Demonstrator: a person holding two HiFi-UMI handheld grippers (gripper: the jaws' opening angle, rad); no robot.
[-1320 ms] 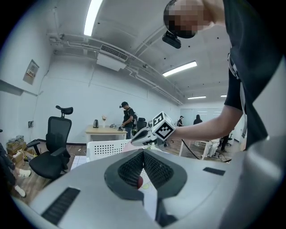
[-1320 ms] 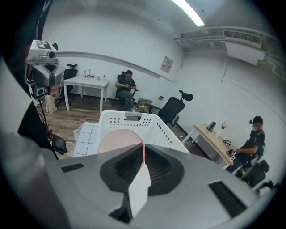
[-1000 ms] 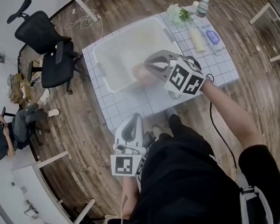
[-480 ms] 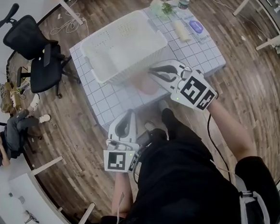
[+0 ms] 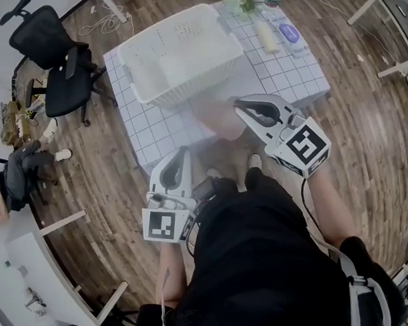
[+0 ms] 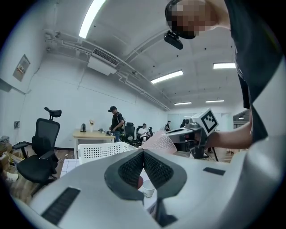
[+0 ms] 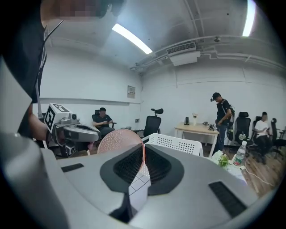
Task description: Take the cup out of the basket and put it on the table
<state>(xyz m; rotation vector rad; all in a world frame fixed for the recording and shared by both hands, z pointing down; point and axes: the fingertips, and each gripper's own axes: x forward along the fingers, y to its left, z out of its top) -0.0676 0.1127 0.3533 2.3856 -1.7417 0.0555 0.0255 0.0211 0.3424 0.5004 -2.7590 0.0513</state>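
Over the near edge of the white grid-tiled counter [image 5: 289, 67], gripping a pink, dimpled, translucent plastic cup [image 5: 216, 119] by its thin wall with the right gripper [image 5: 235, 106], jaws almost together on it. Holding it tilted in the air, outside the white perforated plastic basket [image 5: 189, 80] and just in front of it. Low by the body, carrying the left gripper [image 5: 179, 152] with jaws closed on nothing.

You stand on a wood-plank floor [image 5: 375, 137]; a black office chair [image 5: 57, 63] sits left, strip lights [image 6: 166, 77] overhead.
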